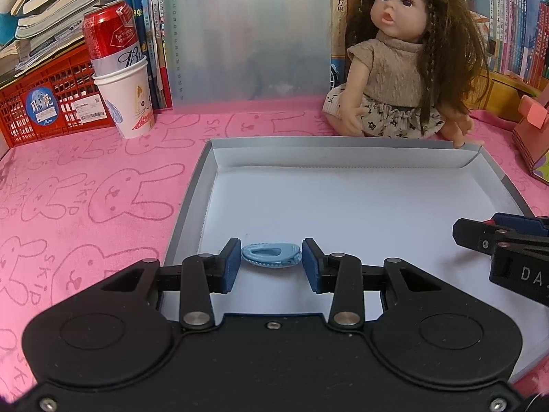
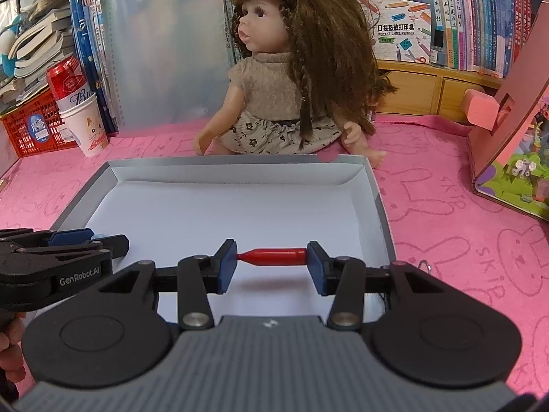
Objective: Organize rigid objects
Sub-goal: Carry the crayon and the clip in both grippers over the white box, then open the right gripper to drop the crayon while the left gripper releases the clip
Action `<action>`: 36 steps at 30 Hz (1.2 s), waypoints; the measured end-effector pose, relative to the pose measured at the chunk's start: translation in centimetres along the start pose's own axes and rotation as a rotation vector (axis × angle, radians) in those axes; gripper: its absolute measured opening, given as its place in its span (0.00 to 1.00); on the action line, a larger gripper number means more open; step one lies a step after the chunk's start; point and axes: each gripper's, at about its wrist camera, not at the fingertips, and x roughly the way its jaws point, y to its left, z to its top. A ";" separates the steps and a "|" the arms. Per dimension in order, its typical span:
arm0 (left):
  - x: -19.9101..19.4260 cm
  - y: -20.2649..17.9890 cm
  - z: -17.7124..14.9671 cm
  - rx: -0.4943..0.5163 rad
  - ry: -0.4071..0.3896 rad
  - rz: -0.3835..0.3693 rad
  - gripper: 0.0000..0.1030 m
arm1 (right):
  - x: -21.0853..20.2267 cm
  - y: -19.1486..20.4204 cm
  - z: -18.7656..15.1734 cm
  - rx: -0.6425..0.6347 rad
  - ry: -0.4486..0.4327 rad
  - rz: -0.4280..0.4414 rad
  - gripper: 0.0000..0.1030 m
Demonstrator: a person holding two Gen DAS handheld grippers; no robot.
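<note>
The left gripper (image 1: 271,264) is gripping a blue clip (image 1: 271,255): both blue pads are pressing on its two ends. The clip is lying flat between them, over the near left part of the white tray (image 1: 343,158). I cannot tell if the clip is touching the tray floor.

The right gripper (image 2: 271,262) is gripping a red piece (image 2: 274,256), shaped like a small bottle. It is lying level between the pads, its narrow end on the left pad and its wide end on the right pad. It is hanging above the tray floor, with a soft shadow under it.

The two grippers are working side by side over the near edge of the tray. The tray is resting on a pink cloth (image 1: 103,178). A doll (image 2: 284,79) is sitting just behind its far wall, and a can (image 1: 113,34) is standing in a paper cup (image 1: 127,103) at the far left.
</note>
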 end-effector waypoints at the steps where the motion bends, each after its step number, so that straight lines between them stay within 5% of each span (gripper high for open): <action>1: 0.0 0.0 0.0 0.000 0.000 0.000 0.37 | 0.0 0.1 0.0 -0.001 0.001 0.000 0.49; 5: 0.0 0.0 0.0 -0.001 0.000 0.001 0.38 | 0.1 0.1 -0.1 -0.004 0.001 0.005 0.49; 10: -0.1 0.0 0.0 0.000 -0.002 -0.001 0.42 | 0.0 0.2 -0.1 0.003 0.002 0.006 0.62; 15: -0.7 0.2 0.0 0.003 -0.032 0.007 0.66 | -0.2 0.0 -0.2 0.020 -0.002 0.011 0.72; 20: -1.7 0.0 0.2 0.012 -0.071 0.000 0.73 | -0.9 0.1 -0.4 0.015 -0.025 0.009 0.79; 36: -4.6 1.1 -0.4 -0.043 -0.107 -0.052 0.77 | -3.8 -0.2 -1.2 -0.014 -0.097 -0.024 0.85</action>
